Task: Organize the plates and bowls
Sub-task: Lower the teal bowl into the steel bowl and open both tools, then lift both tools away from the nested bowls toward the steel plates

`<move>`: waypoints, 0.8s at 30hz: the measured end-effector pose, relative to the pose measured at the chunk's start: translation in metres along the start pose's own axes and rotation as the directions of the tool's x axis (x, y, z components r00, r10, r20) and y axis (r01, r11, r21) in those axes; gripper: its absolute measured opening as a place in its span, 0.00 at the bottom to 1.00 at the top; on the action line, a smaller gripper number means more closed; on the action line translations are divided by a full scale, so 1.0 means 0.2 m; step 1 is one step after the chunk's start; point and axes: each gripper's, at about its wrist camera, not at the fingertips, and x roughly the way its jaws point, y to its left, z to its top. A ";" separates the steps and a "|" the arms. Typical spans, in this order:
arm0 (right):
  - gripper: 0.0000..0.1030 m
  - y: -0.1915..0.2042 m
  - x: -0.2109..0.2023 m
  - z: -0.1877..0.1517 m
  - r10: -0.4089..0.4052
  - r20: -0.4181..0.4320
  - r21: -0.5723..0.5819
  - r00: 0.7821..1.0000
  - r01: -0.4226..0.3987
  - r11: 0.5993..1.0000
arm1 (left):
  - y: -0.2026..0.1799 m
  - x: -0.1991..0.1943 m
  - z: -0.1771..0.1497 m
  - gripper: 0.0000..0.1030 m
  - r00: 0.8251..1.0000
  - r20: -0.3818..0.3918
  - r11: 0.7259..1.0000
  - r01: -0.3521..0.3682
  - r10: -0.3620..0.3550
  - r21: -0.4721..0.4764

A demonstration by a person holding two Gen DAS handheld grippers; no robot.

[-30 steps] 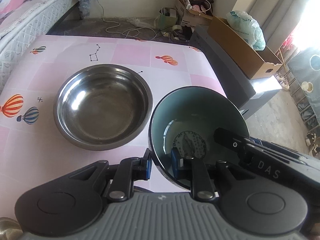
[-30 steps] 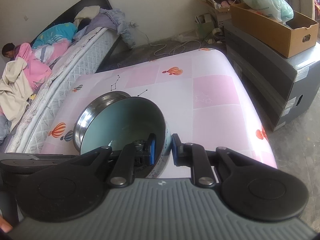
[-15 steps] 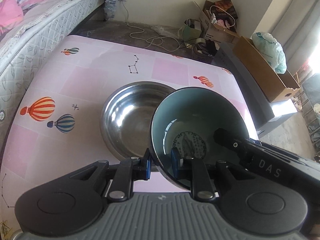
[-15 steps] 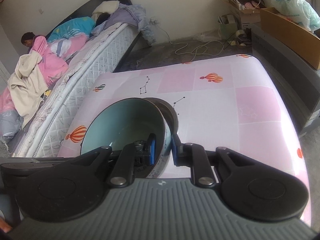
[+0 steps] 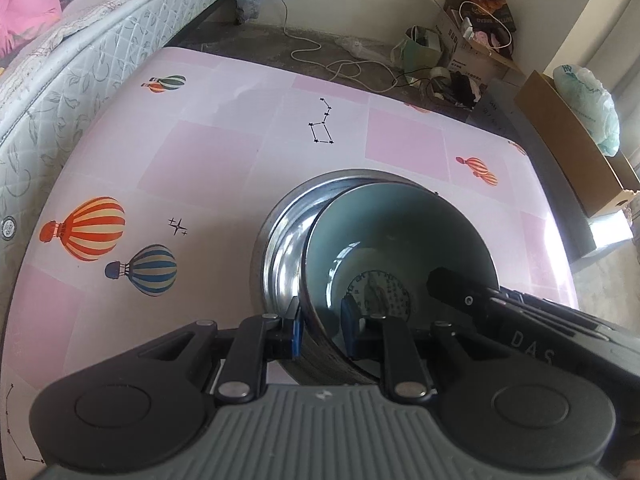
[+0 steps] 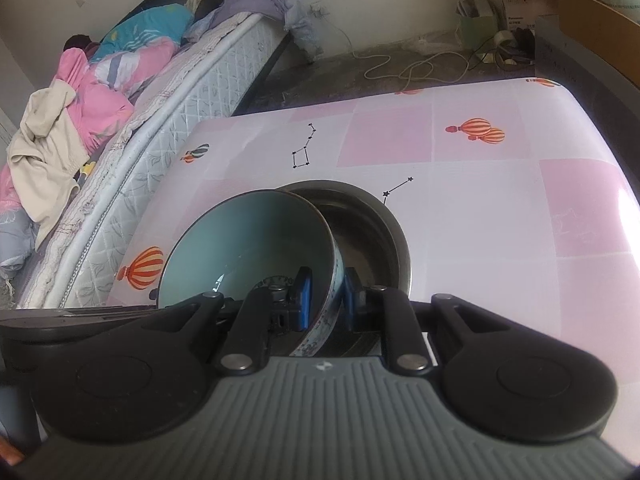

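Our left gripper (image 5: 320, 322) and right gripper (image 6: 325, 298) each clamp opposite rims of the teal ceramic bowl (image 5: 400, 232). Just ahead of both grippers, we hold it tilted over the steel bowl (image 5: 286, 240) on the counter (image 5: 200, 168).

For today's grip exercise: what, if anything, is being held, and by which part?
The teal bowl is held by its rim, the left hand-held gripper and the right hand-held gripper clamping opposite sides.

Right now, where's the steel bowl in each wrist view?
Left wrist: steel bowl sits centre, mostly hidden behind the teal bowl, showing on that bowl's left.
Right wrist: steel bowl sits centre, showing right of and behind the teal bowl.
Shared landmark: the box-shaped constellation print on the tablecloth beyond both bowls.
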 end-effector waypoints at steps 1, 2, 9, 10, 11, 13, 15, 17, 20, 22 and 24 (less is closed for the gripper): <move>0.15 0.00 0.02 0.00 -0.004 -0.004 0.001 1.000 0.004 1.000 | 0.00 0.02 0.00 0.19 1.000 -0.002 1.000 -0.002 0.002 0.001; 0.15 -0.01 0.06 0.00 -0.009 -0.007 0.001 1.000 0.009 1.000 | 0.00 0.03 0.00 0.20 1.000 -0.001 1.000 -0.005 0.005 0.003; 0.15 -0.01 0.15 0.00 -0.046 0.009 -0.031 0.999 0.046 0.998 | 0.00 0.08 0.00 0.27 1.000 -0.005 1.000 -0.002 0.002 0.016; 0.16 -0.01 0.15 0.00 -0.053 0.016 -0.038 0.998 0.054 0.998 | 0.00 0.07 0.00 0.29 1.000 -0.001 1.000 0.007 -0.007 0.018; 0.16 -0.01 0.16 0.00 -0.053 0.019 -0.041 0.998 0.054 0.998 | 0.00 0.07 0.00 0.33 1.000 0.003 1.000 0.015 -0.015 0.020; 0.16 -0.03 0.16 0.01 -0.048 0.021 -0.028 0.999 0.048 0.998 | -0.01 0.05 0.00 0.37 1.000 0.012 0.999 0.020 -0.020 0.029; 0.17 -0.04 0.15 0.02 -0.041 0.024 -0.023 0.999 0.042 0.999 | -0.02 0.02 0.00 0.40 0.999 0.027 0.999 0.021 -0.022 0.032; 0.21 -0.04 0.13 0.02 -0.044 0.040 -0.030 0.998 0.045 0.999 | -0.02 -0.02 -0.01 0.42 0.999 0.040 0.999 0.029 -0.030 0.028; 0.32 -0.04 0.07 0.04 -0.045 0.074 -0.033 0.996 0.047 0.998 | -0.01 -0.11 -0.01 0.51 0.996 0.070 0.998 0.061 -0.062 0.021; 0.38 -0.04 0.01 0.05 -0.039 0.097 -0.026 0.995 0.042 0.999 | -0.01 -0.18 -0.03 0.59 0.992 0.098 0.996 0.080 -0.082 0.028; 0.41 -0.04 -0.06 0.04 -0.029 0.119 -0.020 0.992 0.032 0.999 | -0.02 -0.26 -0.06 0.63 0.988 0.124 0.995 0.085 -0.090 0.049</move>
